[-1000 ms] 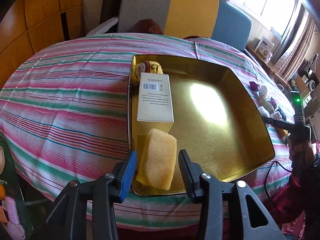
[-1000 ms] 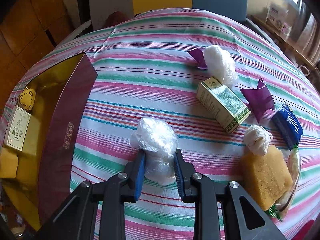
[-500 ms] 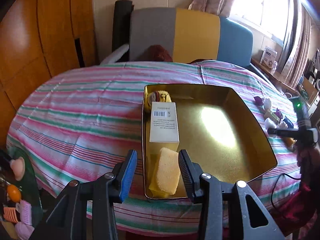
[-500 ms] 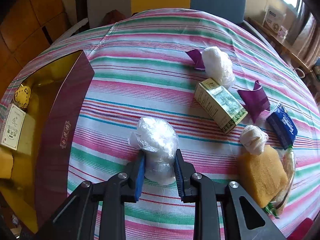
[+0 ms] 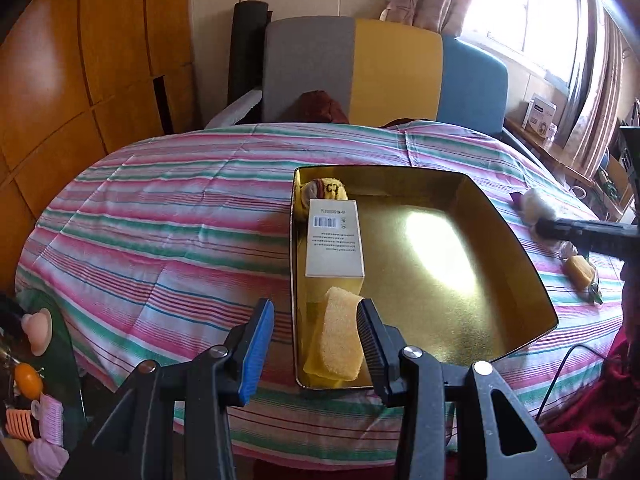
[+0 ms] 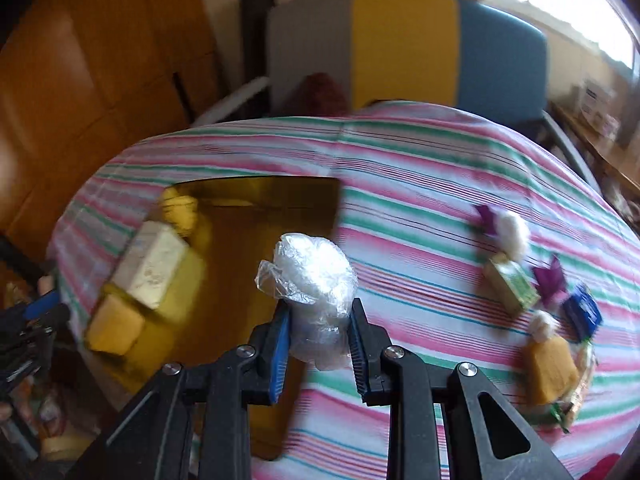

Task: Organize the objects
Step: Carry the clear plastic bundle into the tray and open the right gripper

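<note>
- Right wrist view: the right gripper clamps a crumpled clear plastic bundle between its jaws, lifted off the striped tablecloth and held over the right-hand side of the gold tray; the frame is blurred, so the height above the tray cannot be told.
- Left wrist view: the left gripper hangs with jaws apart and nothing between them, above the near corner of the tray where a yellow sponge lies, touching a white carton with a yellow plush toy beyond it.
- Judgement: the step in hand is carrying the bundle to the tray; it is best set on the bare gold floor to the right of the row of carton and sponge, lowered close before the jaws part, since light plastic may cling or roll.
- Still on the cloth: a green box, white puffs, a blue packet and an orange sponge.
</note>
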Motion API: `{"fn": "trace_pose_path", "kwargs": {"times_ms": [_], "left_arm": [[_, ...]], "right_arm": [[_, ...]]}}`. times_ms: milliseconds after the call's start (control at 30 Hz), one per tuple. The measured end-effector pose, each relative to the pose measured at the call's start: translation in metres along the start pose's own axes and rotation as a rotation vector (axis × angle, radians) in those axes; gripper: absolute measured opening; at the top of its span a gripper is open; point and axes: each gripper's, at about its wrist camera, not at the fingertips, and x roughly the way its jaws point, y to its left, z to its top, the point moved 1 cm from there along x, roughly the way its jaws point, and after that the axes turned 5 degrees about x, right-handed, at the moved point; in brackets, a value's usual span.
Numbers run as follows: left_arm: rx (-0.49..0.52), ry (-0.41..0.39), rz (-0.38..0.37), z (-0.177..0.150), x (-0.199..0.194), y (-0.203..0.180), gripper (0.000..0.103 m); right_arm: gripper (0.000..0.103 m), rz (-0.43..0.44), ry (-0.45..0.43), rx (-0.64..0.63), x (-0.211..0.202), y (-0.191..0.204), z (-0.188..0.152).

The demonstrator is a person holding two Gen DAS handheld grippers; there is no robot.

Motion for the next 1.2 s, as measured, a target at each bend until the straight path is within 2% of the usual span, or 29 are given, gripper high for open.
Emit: {"fn": "trace_pose_path", "kwargs": {"times_ms": [133,367,567,667,733,867,1000,1200], "left_arm": [[-0.056,0.01,-0.008,-0.004,0.003,0.016,0.043],[-0.153,0.03,-0.005,-0.013,0.01,0.047,0.043],[-0.169,0.036,0.008,-0.017,0.015,0.055,0.043],[-0.176,0.036,0.014,-0.018,0.016,0.058,0.043],[-0.182,0.031,0.02,-0.017,0.014,0.06,0.043],[-0.181,0.021,0.029,-0.016,0.012,0.06,0.043],[-0.16,0.014,0.028,-0.013,0.01,0.053,0.043],[-0.129,0.016,0.023,-0.008,0.009,0.04,0.043]], "right_arm": [[0.027,0.087,0.09,-0.085,0.025,0.054,-0.009],[0.028,0.145,0.262,-0.148,0.089,0.118,-0.034],[0.036,0.221,0.299,-0.128,0.112,0.146,-0.043],[0.047,0.207,0.268,-0.15,0.107,0.154,-0.044],[0.063,0.176,0.22,-0.162,0.098,0.155,-0.042],[0.063,0.073,0.117,-0.196,0.077,0.154,-0.036],[0.064,-0.094,-0.013,-0.243,0.05,0.152,-0.032],[0.065,-0.228,-0.123,-0.257,0.014,0.135,-0.025]]}}
